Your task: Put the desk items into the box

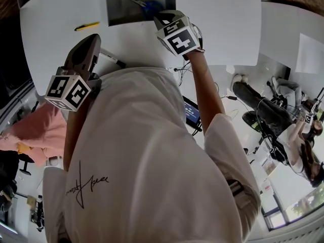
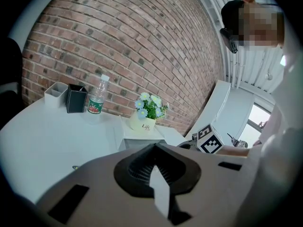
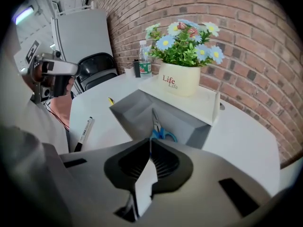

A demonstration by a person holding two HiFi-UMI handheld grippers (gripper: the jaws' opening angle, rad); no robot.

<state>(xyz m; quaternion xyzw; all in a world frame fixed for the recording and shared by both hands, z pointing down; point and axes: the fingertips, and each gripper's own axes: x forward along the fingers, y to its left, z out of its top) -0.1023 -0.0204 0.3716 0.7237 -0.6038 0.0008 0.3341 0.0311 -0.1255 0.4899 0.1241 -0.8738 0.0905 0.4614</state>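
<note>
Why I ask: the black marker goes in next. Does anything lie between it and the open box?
Nothing visible does. Only bare table separates the marker from the box, so just the box's own side wall must be cleared. Scissors lie inside, seemingly leaving room beside them.

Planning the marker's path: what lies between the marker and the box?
Only bare white table, no object, separates the marker from the box; the right gripper view shows it.

In the box [image 1: 119, 11], the scissors [image 1: 146, 4] are partly hidden behind the right gripper [image 1: 159, 18]. Left of the box, the yellow item [image 1: 87, 27] is too small to tell.
</note>
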